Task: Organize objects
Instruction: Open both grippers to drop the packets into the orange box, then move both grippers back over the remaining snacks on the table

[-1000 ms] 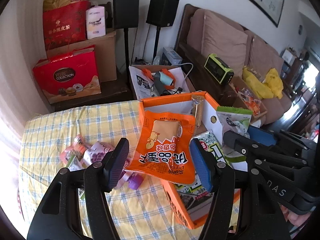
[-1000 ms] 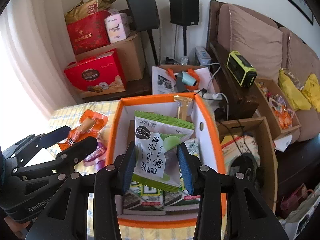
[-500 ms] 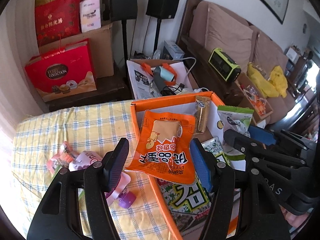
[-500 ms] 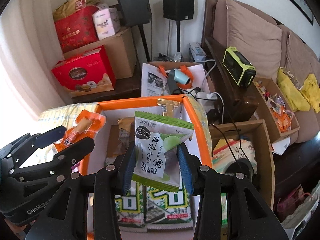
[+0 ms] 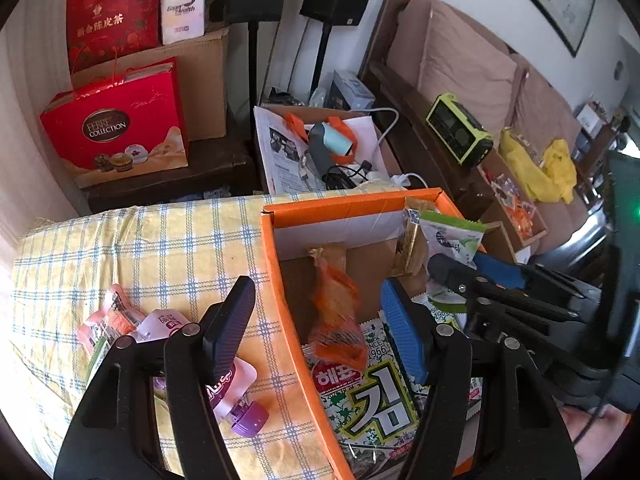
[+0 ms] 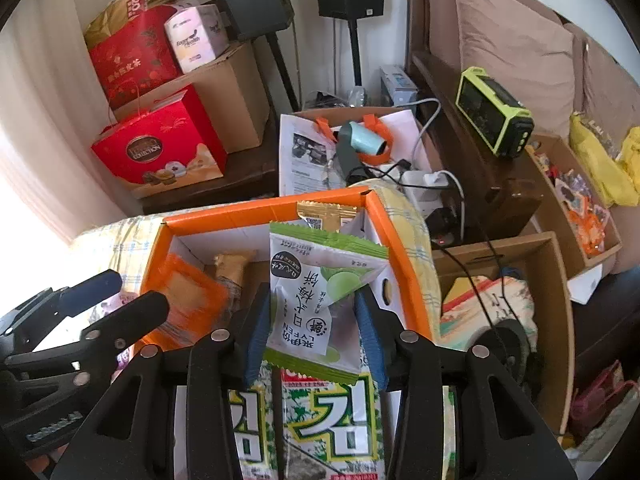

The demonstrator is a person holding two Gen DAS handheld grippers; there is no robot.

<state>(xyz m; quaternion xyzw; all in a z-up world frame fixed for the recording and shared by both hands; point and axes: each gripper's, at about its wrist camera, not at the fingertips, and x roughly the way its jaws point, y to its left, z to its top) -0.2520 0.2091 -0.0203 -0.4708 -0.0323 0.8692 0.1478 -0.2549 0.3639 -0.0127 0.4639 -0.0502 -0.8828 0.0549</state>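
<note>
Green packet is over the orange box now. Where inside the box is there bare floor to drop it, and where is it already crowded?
Inside the orange box, bare brown floor shows at the far end, between the white back wall, the falling orange packet and the gold snack in the far corner. The near half is crowded: seaweed packs cover it under the green packet.

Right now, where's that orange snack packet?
The orange packet is inside the orange box, near its left wall, partly on the seaweed packs. It is blurred and clear of the left gripper, whose jaws are opening.
</note>
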